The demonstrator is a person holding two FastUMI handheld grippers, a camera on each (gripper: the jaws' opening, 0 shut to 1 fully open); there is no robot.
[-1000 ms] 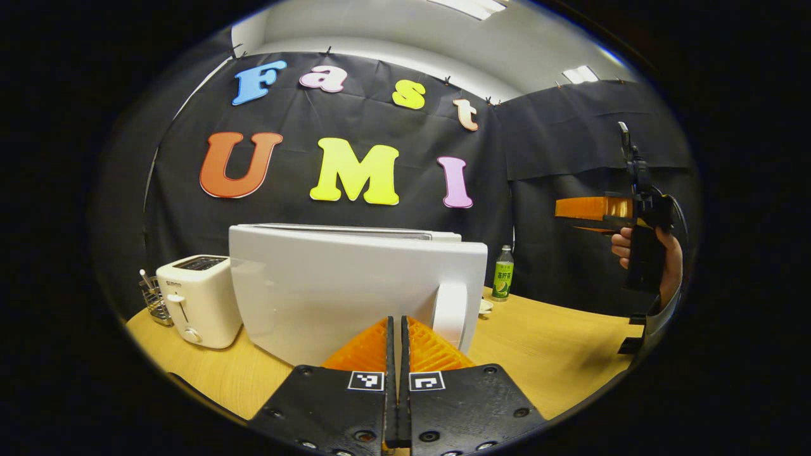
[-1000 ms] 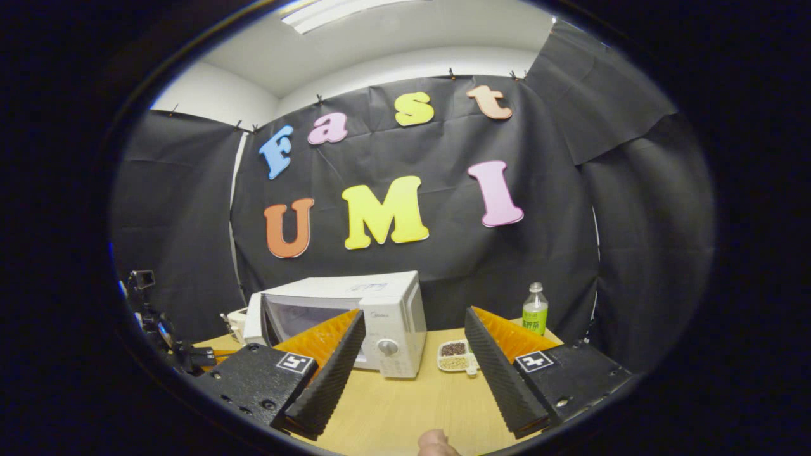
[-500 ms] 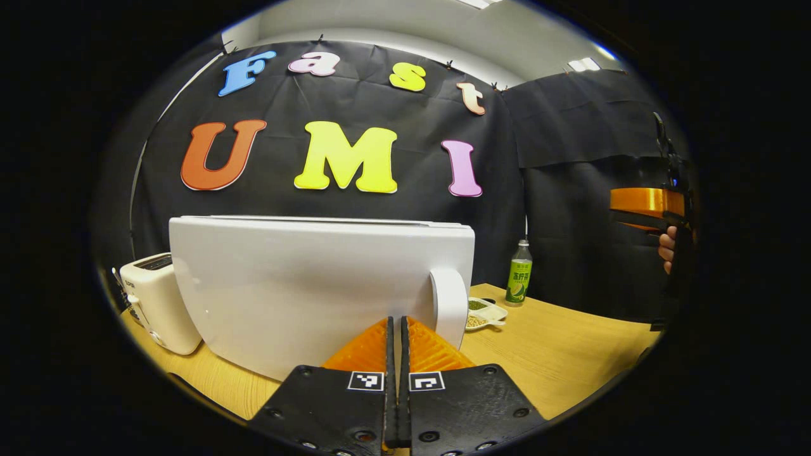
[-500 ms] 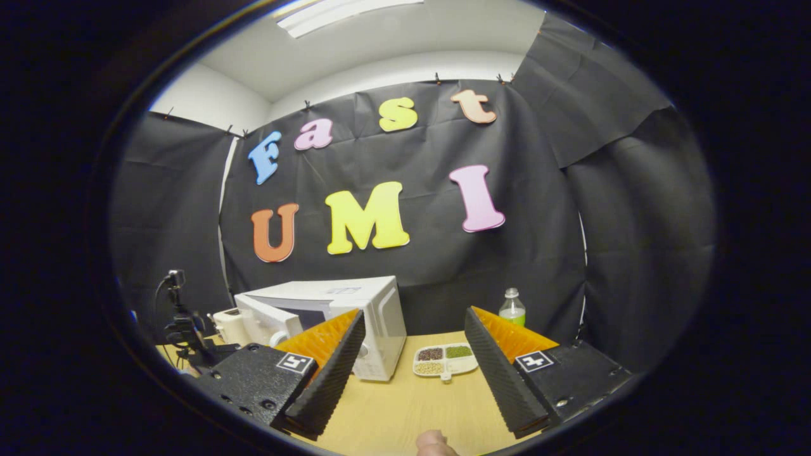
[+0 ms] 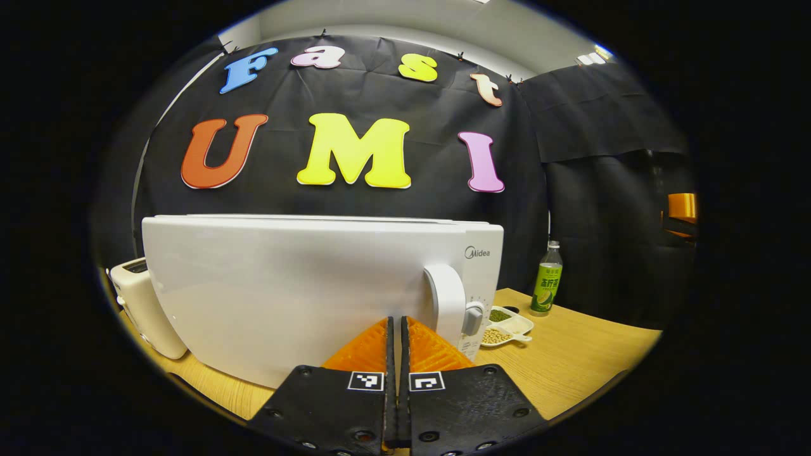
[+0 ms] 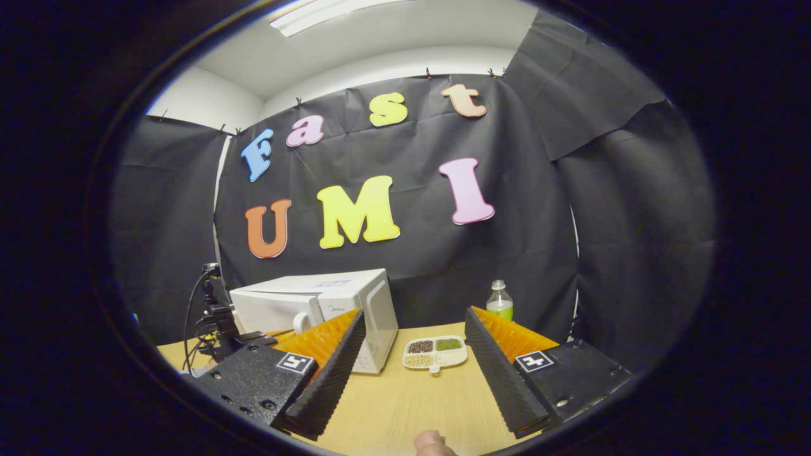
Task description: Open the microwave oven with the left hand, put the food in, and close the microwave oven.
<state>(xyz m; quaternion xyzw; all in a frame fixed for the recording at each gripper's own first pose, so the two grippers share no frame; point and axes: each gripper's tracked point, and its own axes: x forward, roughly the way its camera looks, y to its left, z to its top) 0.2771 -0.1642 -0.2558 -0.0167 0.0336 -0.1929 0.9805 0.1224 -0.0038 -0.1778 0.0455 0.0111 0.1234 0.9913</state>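
The white microwave [image 5: 298,285] stands close in front of my left gripper [image 5: 398,320], which is shut with its tips against the door beside the white handle [image 5: 447,304]. The door lies nearly flush with the control panel [image 5: 481,278]; whether it is latched I cannot tell. A white divided dish of beans and grains [image 5: 505,322] sits on the table right of the microwave. In the right gripper view the microwave [image 6: 342,297] is at the left and the dish [image 6: 436,353] lies ahead between the fingers of my open right gripper [image 6: 414,311], which holds nothing.
A green bottle [image 5: 546,278] stands behind the dish, also visible as the bottle [image 6: 499,301]. A cream toaster [image 5: 142,310] is left of the microwave. The wooden table [image 6: 412,405] stretches ahead of the right gripper. A fingertip [image 6: 431,441] shows at the bottom.
The microwave door has swung from open to nearly flush, with my shut left gripper following it. The right gripper has stayed open and drifted, so the dish now sits between its fingers.
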